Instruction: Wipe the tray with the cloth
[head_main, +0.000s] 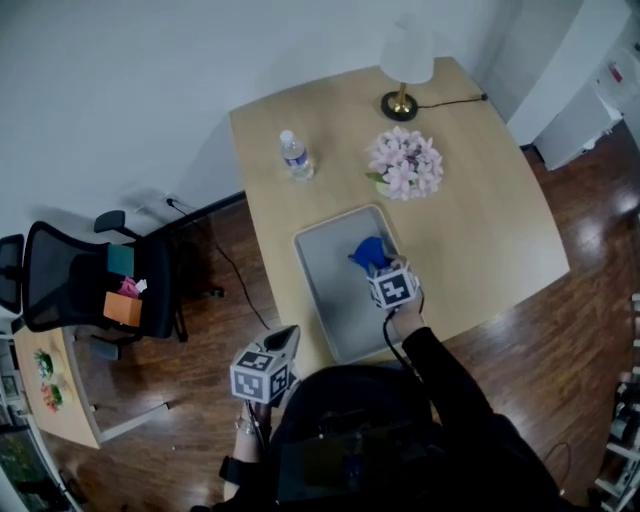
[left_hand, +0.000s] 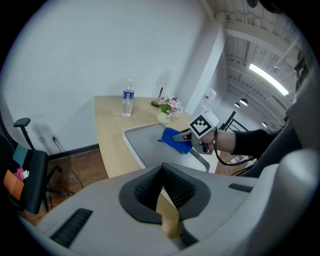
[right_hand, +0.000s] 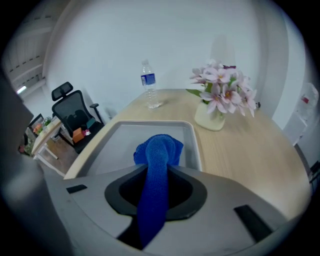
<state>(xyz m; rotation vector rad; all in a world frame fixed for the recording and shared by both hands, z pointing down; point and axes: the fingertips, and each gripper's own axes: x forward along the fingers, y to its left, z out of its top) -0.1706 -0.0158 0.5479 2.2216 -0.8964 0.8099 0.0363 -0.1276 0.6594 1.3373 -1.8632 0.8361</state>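
A grey tray (head_main: 330, 300) lies on the wooden table (head_main: 480, 230), near its front edge. My right gripper (head_main: 379, 263) is over the tray's far right part, shut on a blue cloth (head_main: 369, 251). In the right gripper view the cloth (right_hand: 157, 150) runs out between the jaws and bunches on the tray (right_hand: 115, 145). My left gripper (head_main: 288, 336) hangs off the table's front left edge, apart from the tray, its jaws shut with nothing held. From the left gripper view (left_hand: 162, 170) I see the tray (left_hand: 145, 145), the cloth (left_hand: 175, 139) and the right gripper (left_hand: 186, 137).
A water bottle (head_main: 295, 155), a vase of pink flowers (head_main: 405, 163) and a lamp (head_main: 405, 65) stand on the table's far half. A black office chair (head_main: 100, 280) holding boxes and a small side table (head_main: 50, 385) stand on the floor at left.
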